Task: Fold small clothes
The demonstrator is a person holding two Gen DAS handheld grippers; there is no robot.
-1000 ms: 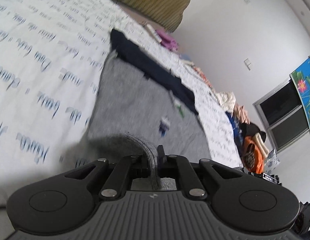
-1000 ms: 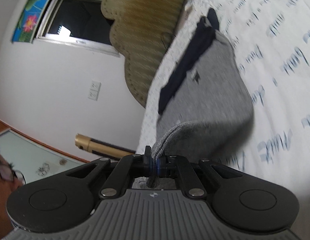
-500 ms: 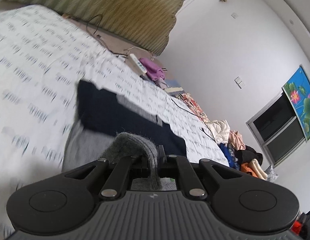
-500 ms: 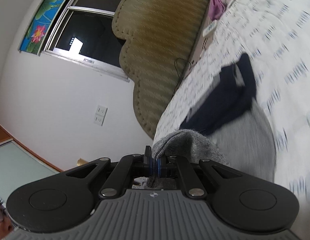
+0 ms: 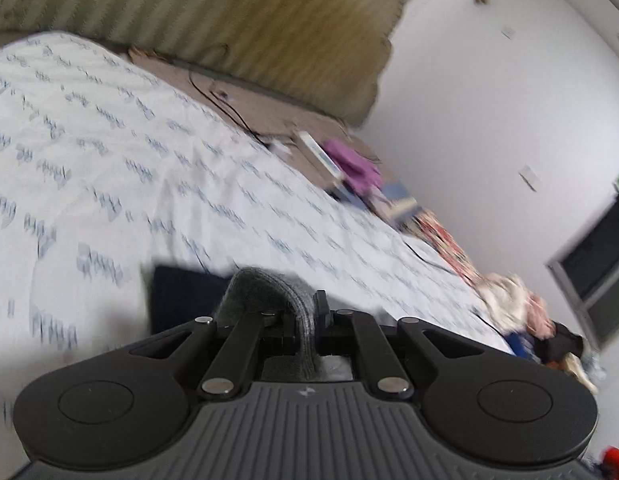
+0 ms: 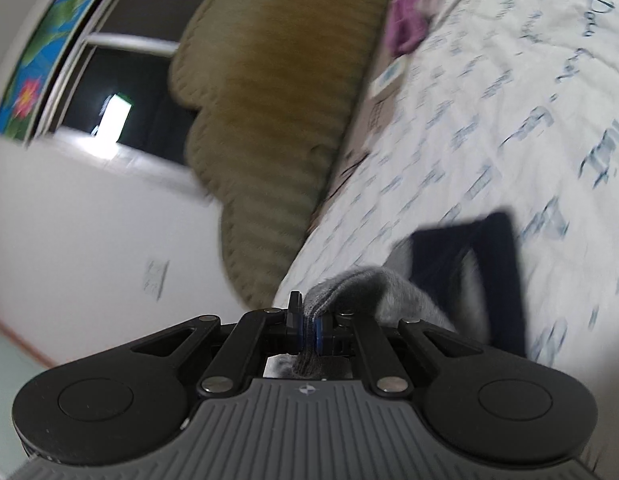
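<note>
A small grey garment [image 5: 261,284] with a navy band [image 5: 177,300] lies on the white printed bed sheet [image 5: 149,160]. My left gripper [image 5: 305,312] is shut on a grey edge that arches up from its pads over the navy band. My right gripper [image 6: 307,320] has the other grey edge [image 6: 373,292] between its blue pads. Its jaws are opening, and the cloth still touches both pads. The navy band [image 6: 497,272] lies just beyond it to the right. Most of the garment is hidden under the grippers.
A green-brown ribbed headboard [image 5: 229,12] stands at the far end of the bed. A purple cloth [image 5: 355,164], a remote [image 5: 319,154] and a black cable [image 5: 225,108] lie near it. A heap of clothes [image 5: 521,308] sits at the right. A dark window [image 6: 121,80] fills the left wall.
Both grippers carried the grey edge across the garment toward the navy band and headboard, covering the grey body. The right jaws have parted slightly around the cloth.
</note>
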